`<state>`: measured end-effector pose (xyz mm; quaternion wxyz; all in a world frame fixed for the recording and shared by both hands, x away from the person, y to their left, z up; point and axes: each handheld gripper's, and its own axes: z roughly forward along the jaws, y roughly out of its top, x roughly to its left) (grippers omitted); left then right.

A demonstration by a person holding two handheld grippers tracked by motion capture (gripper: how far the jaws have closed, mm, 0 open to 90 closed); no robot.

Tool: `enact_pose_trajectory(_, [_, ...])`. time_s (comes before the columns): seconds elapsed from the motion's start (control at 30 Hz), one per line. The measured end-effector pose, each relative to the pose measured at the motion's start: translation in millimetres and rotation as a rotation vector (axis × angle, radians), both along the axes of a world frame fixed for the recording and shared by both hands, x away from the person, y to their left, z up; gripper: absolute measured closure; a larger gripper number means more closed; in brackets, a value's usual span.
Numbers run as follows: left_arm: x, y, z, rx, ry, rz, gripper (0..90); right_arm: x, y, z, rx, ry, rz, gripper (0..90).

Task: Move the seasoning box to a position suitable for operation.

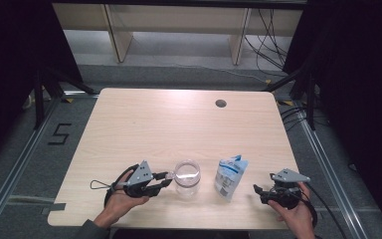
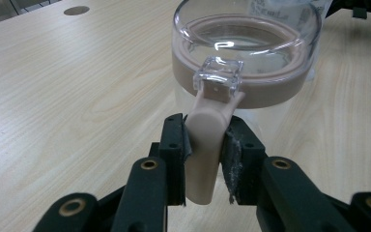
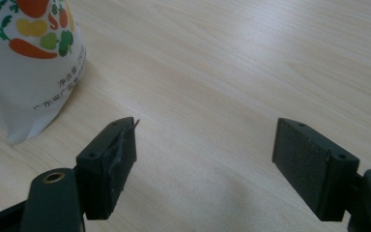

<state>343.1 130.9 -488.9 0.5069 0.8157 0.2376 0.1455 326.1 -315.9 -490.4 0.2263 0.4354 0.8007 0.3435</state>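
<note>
A clear round jar with a beige sealing ring stands near the table's front edge; the left gripper view looks into its clear lid. My left gripper is shut on the jar's beige tab, which ends in a clear clasp at the rim. Both pads press on the tab's sides. A white and blue pouch stands just right of the jar. Vegetable prints show on the pouch in the right gripper view. My right gripper is open to the pouch's right, over bare wood.
The light wooden table has a round cable hole at the back right. A person's hands hold both grippers at the front edge. Wooden furniture legs and cables stand on the floor behind the table.
</note>
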Motion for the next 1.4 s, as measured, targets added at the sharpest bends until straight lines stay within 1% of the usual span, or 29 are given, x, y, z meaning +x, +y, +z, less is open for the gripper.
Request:
enact_pose_trajectory(0.07, [-0.3,0.7,0.3,-0.001,0.001,0.006,70.9,-1.2,0.3,0.5,0.026,0.008,0.003,25.7])
enact_pose_trajectory(0.13, [0.5,3.1,1.1,-0.013,0.013,-0.012,66.8,-2.4,1.1,2.4,0.036,-0.004,-0.01,27.1])
enact_pose_trajectory(0.17, [-0.2,4.0,2.1,-0.015,0.012,-0.005,66.6,-3.0,1.3,3.5,0.044,-0.01,-0.012,28.3])
enact_pose_trajectory(0.23, [-0.7,5.2,3.4,-0.022,0.012,0.01,62.9,-4.6,1.6,5.3,0.099,0.002,-0.017,28.5])
enact_pose_trajectory(0.27, [-0.6,6.0,3.9,-0.025,0.014,-0.002,58.3,-6.1,2.0,6.5,0.114,-0.009,-0.031,28.5])
enact_pose_trajectory(0.3, [-2.0,6.2,4.9,-0.032,0.012,-0.005,56.1,-7.4,0.4,9.7,0.122,-0.024,-0.021,28.5])
enact_pose_trajectory(0.37, [-3.4,5.5,5.4,-0.044,0.025,0.002,54.0,-8.6,0.6,10.4,0.125,-0.041,-0.028,28.5])
enact_pose_trajectory(0.43, [-5.7,5.7,8.6,-0.044,0.031,0.01,49.6,-15.3,4.2,14.8,0.166,-0.047,-0.054,28.6])
enact_pose_trajectory(0.5, [-5.6,5.9,9.2,-0.052,0.035,0.005,48.7,-16.8,5.0,15.9,0.172,-0.052,-0.051,28.6])
enact_pose_trajectory(0.53, [-6.0,6.6,10.6,-0.047,0.038,0.009,48.2,-16.4,4.3,16.4,0.169,-0.066,-0.024,28.7])
enact_pose_trajectory(0.57, [-6.1,6.7,11.0,-0.057,0.039,0.013,47.7,-18.0,5.6,17.0,0.177,-0.065,-0.02,28.7])
enact_pose_trajectory(0.6, [-5.7,7.3,11.3,-0.066,0.04,0.008,47.6,-22.3,9.4,18.6,0.197,-0.041,-0.049,29.0])
enact_pose_trajectory(0.63, [-5.8,8.0,12.2,-0.065,0.038,0.01,47.8,-20.8,8.3,19.0,0.18,-0.065,-0.011,29.6])
enact_pose_trajectory(0.7, [-6.3,9.3,14.4,-0.081,0.047,0.02,48.3,-25.1,13.4,21.4,0.197,-0.056,-0.023,30.3])
enact_pose_trajectory(0.73, [-6.5,9.8,15.7,-0.093,0.053,0.026,48.8,-25.2,13.7,22.2,0.19,-0.07,-0.008,30.6])
enact_pose_trajectory(0.77, [-6.0,10.9,17.0,-0.101,0.058,0.03,49.2,-28.6,16.6,24.2,0.201,-0.055,-0.021,31.5])
enact_pose_trajectory(0.8, [-6.3,11.8,18.6,-0.113,0.072,0.043,50.3,-28.3,16.1,25.8,0.178,-0.07,0.006,32.2])
enact_pose_trajectory(0.83, [-5.7,12.5,19.6,-0.129,0.07,0.032,51.5,-30.3,19.2,27.1,0.182,-0.068,-0.008,32.2])
enact_pose_trajectory(0.87, [-5.6,13.5,21.3,-0.122,0.06,0.026,52.0,-28.9,18.7,28.4,0.161,-0.094,0.016,32.2])
enact_pose_trajectory(0.9, [-6.6,13.4,22.9,-0.127,0.06,0.036,52.8,-28.0,19.7,29.0,0.164,-0.093,0.032,32.2])
enact_pose_trajectory(0.93, [-7.7,13.4,25.7,-0.134,0.053,0.03,53.9,-32.0,22.8,32.5,0.172,-0.064,0.009,32.6])
enact_pose_trajectory(0.97, [-7.7,13.4,25.7,-0.134,0.053,0.03,55.1,-29.8,21.5,33.2,0.155,-0.09,0.037,32.8])
enact_pose_trajectory(1.03, [-9.7,12.4,29.1,-0.14,0.053,0.033,55.9,-31.5,23.3,34.3,0.169,-0.085,0.029,32.9])
enact_pose_trajectory(1.13, [-10.4,10.6,32.0,-0.167,0.04,0.052,57.3,-32.3,23.3,38.1,0.16,-0.103,0.037,33.1])
enact_pose_trajectory(1.17, [-9.2,9.8,33.7,-0.17,0.043,0.062,60.2,-33.7,24.8,39.5,0.165,-0.097,0.012,33.1])
enact_pose_trajectory(1.23, [-9.0,9.6,34.6,-0.167,0.046,0.071,61.7,-33.2,24.1,40.1,0.152,-0.104,0.018,33.1])
enact_pose_trajectory(1.3, [-8.4,9.6,36.2,-0.164,0.046,0.075,63.8,-32.1,24.6,40.1,0.16,-0.106,0.036,33.4])
enact_pose_trajectory(1.37, [-8.1,9.2,37.1,-0.169,0.048,0.076,66.0,-35.9,28.3,42.3,0.176,-0.084,0.012,33.5])
enact_pose_trajectory(1.4, [-8.0,8.7,37.7,-0.163,0.048,0.074,67.0,-36.5,28.9,43.2,0.176,-0.094,0.018,33.7])
